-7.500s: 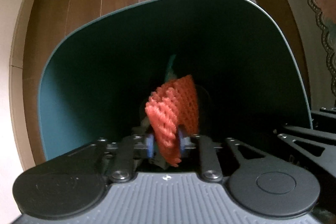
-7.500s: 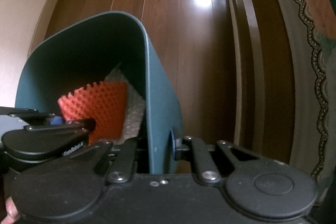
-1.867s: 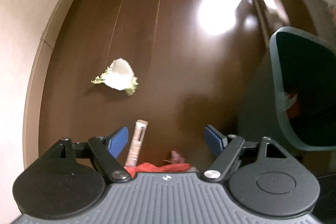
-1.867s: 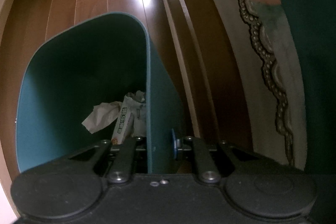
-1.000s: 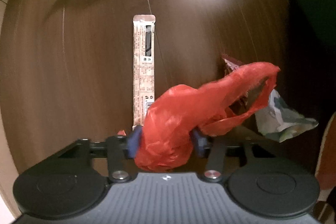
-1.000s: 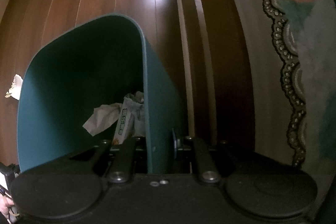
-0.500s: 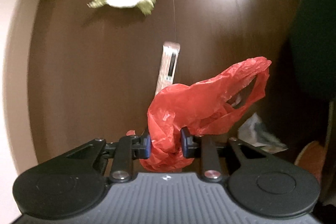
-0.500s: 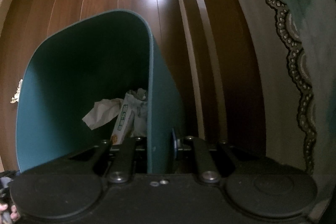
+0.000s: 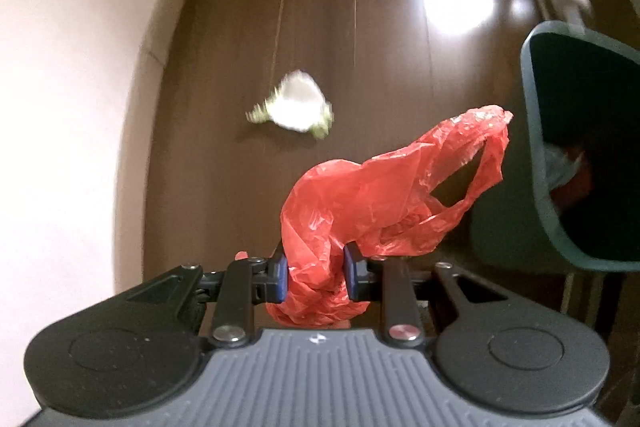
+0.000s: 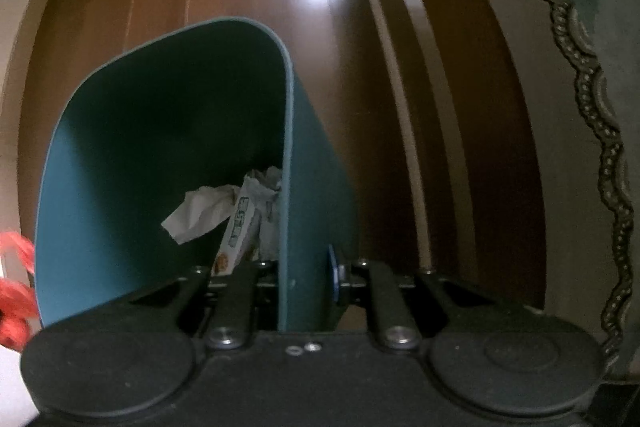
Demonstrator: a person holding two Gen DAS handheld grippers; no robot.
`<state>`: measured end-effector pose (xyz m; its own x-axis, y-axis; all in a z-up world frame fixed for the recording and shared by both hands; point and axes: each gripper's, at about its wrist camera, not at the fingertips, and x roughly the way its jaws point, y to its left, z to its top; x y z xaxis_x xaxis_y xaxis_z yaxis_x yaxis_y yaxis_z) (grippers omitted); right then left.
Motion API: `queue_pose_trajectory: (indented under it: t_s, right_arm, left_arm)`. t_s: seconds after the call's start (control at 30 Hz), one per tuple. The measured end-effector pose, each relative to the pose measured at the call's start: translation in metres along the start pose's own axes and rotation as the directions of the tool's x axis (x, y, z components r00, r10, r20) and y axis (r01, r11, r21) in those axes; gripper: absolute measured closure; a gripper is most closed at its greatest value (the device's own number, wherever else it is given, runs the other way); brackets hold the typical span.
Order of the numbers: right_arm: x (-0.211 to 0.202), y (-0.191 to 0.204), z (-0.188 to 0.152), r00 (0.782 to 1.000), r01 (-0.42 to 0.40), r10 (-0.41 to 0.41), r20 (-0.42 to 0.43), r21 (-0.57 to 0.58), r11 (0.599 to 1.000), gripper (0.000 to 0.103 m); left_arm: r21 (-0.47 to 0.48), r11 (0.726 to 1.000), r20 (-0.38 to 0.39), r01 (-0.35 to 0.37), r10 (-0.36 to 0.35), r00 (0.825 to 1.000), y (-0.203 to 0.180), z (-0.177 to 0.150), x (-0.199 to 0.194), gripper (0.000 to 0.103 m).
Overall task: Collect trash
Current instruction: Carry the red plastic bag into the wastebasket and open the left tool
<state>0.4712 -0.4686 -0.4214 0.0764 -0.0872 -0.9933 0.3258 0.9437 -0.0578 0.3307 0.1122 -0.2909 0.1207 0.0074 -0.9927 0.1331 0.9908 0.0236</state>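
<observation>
The left gripper (image 9: 315,277) has its jaws clenched on a crumpled red plastic bag (image 9: 384,199), which bulges up out of the grip and trails toward the right, one handle loop hanging open; the bag is clear of the dark wooden floor (image 9: 240,167). Its far end reaches close to the rim of the teal trash bin (image 9: 536,155), which stands at the right side of that view. On the floor beyond the bag lies a pale leaf of cabbage or lettuce (image 9: 298,105), blurred, well apart from the bin. The right gripper (image 10: 304,281) has its jaws clamped on the bin's wall near the rim, one blue pad outside it. Inside the bin lie crumpled white paper (image 10: 200,213) and a printed wrapper (image 10: 238,233).
</observation>
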Motion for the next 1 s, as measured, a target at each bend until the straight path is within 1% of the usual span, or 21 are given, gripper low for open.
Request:
queue_pose_trajectory:
  t_s: [0.1,0.17,0.3,0.37,0.43,0.53,0.73,0.83,0.9,1.0]
  right_arm:
    - [-0.004,0.0,0.001,1.0,-0.013,0.013,-0.004,0.013,1.0,0.089]
    - [-0.005,0.002,0.003,1.0,-0.018,0.018,-0.006,-0.002,1.0,0.089]
    - [-0.011,0.008,0.002,1.0,-0.023,0.023,0.0,-0.055,0.998,0.088]
    - [-0.009,0.013,0.001,1.0,-0.026,0.026,0.002,-0.074,0.997,0.088]
    - [-0.009,0.016,0.001,0.999,-0.033,0.034,-0.001,-0.084,0.996,0.088]
    - [-0.01,0.016,-0.001,0.999,-0.047,0.047,-0.009,-0.095,0.994,0.088]
    - [-0.012,0.012,0.002,0.997,-0.072,0.07,-0.021,-0.13,0.989,0.088]
    - [-0.014,0.008,0.005,0.997,-0.079,0.077,-0.024,-0.139,0.987,0.088]
    - [-0.015,0.005,0.007,0.997,-0.082,0.079,-0.026,-0.147,0.986,0.088]
    - [-0.019,0.0,0.013,0.997,-0.081,0.078,-0.025,-0.151,0.985,0.088]
  left_arm:
    - [0.001,1.0,0.054,0.017,-0.017,0.998,-0.006,0.015,-0.043,0.078]
    - [0.006,0.999,0.083,0.034,-0.034,0.996,-0.015,0.026,-0.069,0.078]
    - [0.049,0.996,0.113,0.076,-0.081,0.99,-0.044,0.044,-0.1,0.078]
    - [0.081,0.992,0.106,0.101,-0.109,0.988,-0.062,0.05,-0.104,0.078]
    - [0.105,0.987,0.089,0.125,-0.134,0.987,-0.083,0.052,-0.103,0.078]
    - [0.134,0.982,0.052,0.132,-0.14,0.989,-0.114,0.054,-0.093,0.078]
    - [0.138,0.977,-0.04,0.164,-0.16,0.986,-0.156,0.057,-0.063,0.078]
    - [0.168,0.975,-0.078,0.147,-0.136,0.988,-0.175,0.057,-0.046,0.078]
    - [0.165,0.975,-0.115,0.152,-0.134,0.984,-0.181,0.058,-0.032,0.078]
    - [0.166,0.978,-0.148,0.13,-0.105,0.983,-0.186,0.056,-0.019,0.078]
